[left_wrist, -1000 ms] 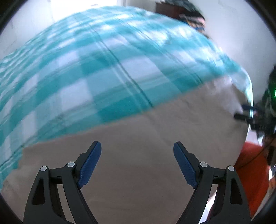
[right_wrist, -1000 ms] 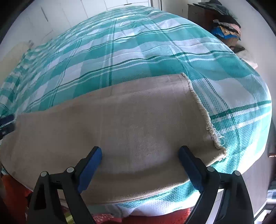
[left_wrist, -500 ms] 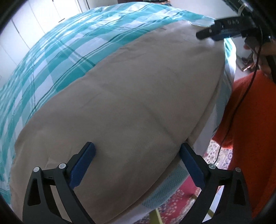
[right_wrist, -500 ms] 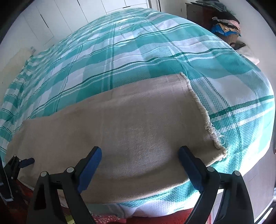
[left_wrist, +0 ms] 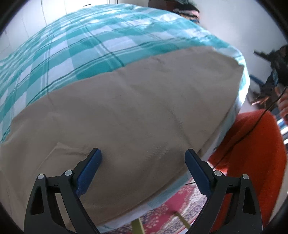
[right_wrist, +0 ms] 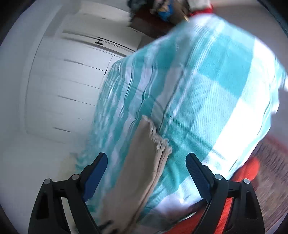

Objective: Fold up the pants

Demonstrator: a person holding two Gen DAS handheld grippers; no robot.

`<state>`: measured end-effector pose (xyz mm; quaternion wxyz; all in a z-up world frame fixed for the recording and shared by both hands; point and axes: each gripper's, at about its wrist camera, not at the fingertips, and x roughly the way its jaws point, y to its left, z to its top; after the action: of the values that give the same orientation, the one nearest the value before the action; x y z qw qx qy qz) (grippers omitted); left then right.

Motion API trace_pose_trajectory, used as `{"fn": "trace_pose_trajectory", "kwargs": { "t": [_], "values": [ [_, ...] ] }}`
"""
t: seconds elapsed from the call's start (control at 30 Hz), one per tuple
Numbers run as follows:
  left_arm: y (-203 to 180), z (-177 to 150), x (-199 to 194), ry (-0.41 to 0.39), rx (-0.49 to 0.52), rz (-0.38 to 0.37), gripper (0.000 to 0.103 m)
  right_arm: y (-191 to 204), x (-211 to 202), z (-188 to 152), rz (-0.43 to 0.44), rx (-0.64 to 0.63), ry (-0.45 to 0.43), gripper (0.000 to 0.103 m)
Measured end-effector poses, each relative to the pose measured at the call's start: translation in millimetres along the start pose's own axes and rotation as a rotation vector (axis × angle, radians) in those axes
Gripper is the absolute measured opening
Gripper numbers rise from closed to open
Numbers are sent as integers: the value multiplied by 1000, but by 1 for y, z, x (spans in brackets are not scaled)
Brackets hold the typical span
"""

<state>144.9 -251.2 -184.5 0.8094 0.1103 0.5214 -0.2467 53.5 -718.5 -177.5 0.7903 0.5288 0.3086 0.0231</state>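
Beige pants lie flat along the near edge of a bed covered by a teal and white checked sheet. My left gripper is open and empty, just above the pants near the bed's edge. My right gripper is open and empty, tilted hard, with the frayed hem end of the pants between and just beyond its fingers, apart from them. The right gripper also shows far right in the left wrist view, off the bed's corner.
The person's orange clothing is at the right beside the bed. A patterned red rug covers the floor below. White cupboard doors stand behind the bed, and a dark shelf with piled clothes sits at the back.
The right gripper has swung and rolled sharply, now seeing the pants hem edge-on with the cupboards at left. The left gripper has shifted slightly, still over the pants. Both stay open.
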Motion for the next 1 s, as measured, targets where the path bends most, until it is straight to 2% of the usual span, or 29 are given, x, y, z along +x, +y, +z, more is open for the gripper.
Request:
{"fn": "trace_pose_trajectory", "kwargs": {
  "t": [0.1,0.2,0.27,0.33,0.4,0.47,0.5,0.53,0.57,0.63,0.7,0.77,0.87,1.0],
  "values": [
    [-3,0,2,-3,25,12,94,1,14,-2,44,23,49,84],
    [-5,0,2,-1,35,16,94,7,30,-1,-18,-14,70,83],
    [-6,0,4,3,39,19,94,8,44,0,-16,-18,94,76],
    [-7,-1,7,9,47,23,94,11,59,0,-12,-37,132,55],
    [-9,-2,10,13,53,32,95,16,72,-3,-73,-86,163,51],
    [-13,-2,13,16,65,46,98,18,84,-6,-138,-125,180,35],
    [-16,-2,16,22,79,56,99,19,90,-6,-169,-152,197,17],
    [-18,-2,17,26,91,65,99,20,96,-7,-195,-178,213,10],
    [-19,-2,15,29,93,61,99,21,98,-7,-202,-194,216,9],
    [-13,0,4,36,51,5,97,32,91,-7,-179,-204,190,8],
    [5,1,-17,20,-45,-105,96,58,77,-11,-130,-262,149,8],
    [26,-1,-40,-16,-119,-156,96,95,65,-21,-112,-362,127,8],
    [69,-9,-70,-74,-217,-168,96,158,50,-44,-48,-504,125,8],
    [137,-32,-102,-152,-350,-105,96,256,44,-101,55,-723,160,8]
  ]
}}
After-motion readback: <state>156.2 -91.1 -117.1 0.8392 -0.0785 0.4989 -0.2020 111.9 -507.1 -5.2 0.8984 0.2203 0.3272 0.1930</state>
